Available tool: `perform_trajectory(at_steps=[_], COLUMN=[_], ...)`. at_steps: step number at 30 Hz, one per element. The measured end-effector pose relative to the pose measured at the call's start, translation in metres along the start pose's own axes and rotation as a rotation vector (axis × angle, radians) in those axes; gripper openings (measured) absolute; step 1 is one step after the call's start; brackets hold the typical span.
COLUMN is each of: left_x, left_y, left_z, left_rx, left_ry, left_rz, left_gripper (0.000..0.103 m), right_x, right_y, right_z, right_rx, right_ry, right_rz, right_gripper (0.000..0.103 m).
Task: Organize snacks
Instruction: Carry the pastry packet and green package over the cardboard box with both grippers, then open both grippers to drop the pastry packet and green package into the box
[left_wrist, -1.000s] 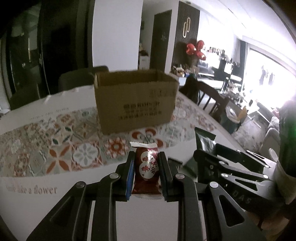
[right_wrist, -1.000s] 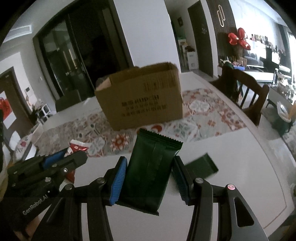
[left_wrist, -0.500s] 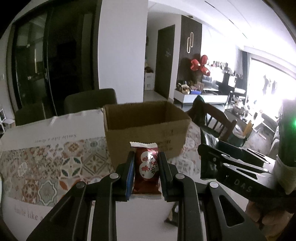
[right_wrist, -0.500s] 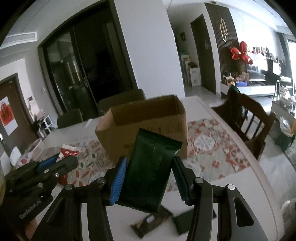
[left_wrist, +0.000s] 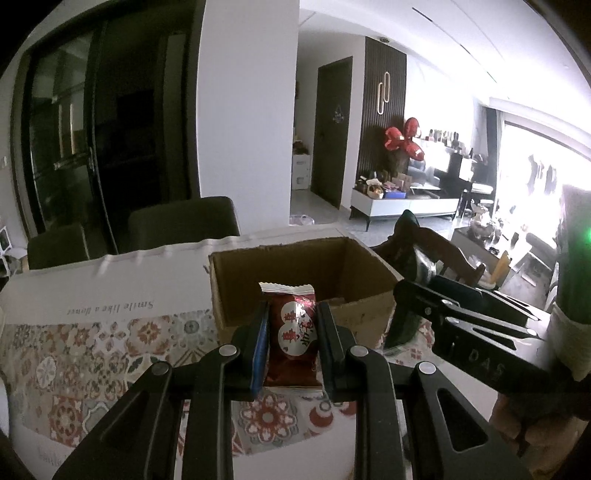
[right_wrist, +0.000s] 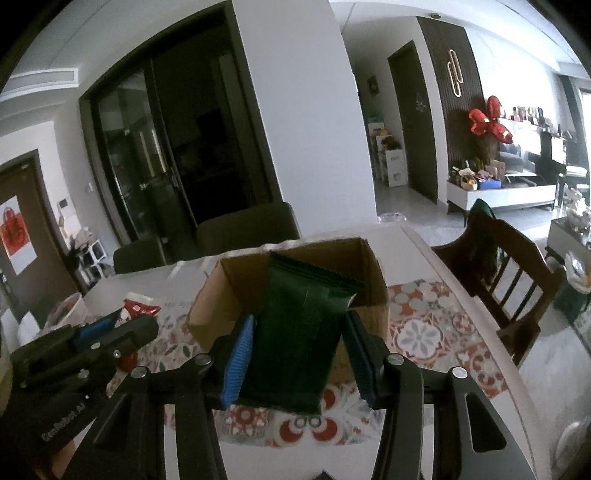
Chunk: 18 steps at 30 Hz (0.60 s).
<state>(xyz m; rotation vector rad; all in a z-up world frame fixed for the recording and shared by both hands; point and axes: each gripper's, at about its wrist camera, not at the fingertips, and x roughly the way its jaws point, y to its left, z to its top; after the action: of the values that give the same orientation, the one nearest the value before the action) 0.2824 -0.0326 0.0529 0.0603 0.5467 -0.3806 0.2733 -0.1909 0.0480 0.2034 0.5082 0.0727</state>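
Right wrist view, cardboard box (right_wrist: 369, 266), interior hidden

Between the left gripper's (left_wrist: 291, 334) matt black plastic fingers sits a glossy red foil snack packet (left_wrist: 293, 332), crinkled and catching light. The right gripper's (right_wrist: 299, 341) ribbed blue pads (right_wrist: 238, 363) pinch a dark green wrapper (right_wrist: 299, 332), duller, faintly creased. Just beyond both fingertips: a matt brown cardboard box (left_wrist: 369, 321) on a smooth printed tablecloth (left_wrist: 92, 354).
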Motion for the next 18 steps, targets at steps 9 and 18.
perform_trajectory(at_steps=[9, 18], left_x=[0.04, 0.084], left_y=[0.007, 0.019], left_z=[0.026, 0.044], left_rx=[-0.025, -0.029], left_ry=[0.028, 0.069], left_rz=[0.003, 0.025], left_gripper=[0.025, 0.025], right_x=[0.045, 0.081], right_y=[-0.007, -0.008], right_z=[0.034, 0.054], right_rx=[0.028, 0.0], right_ry=[0.042, 0.063], right_rz=[0.01, -0.017], right_gripper=[0.046, 0.046])
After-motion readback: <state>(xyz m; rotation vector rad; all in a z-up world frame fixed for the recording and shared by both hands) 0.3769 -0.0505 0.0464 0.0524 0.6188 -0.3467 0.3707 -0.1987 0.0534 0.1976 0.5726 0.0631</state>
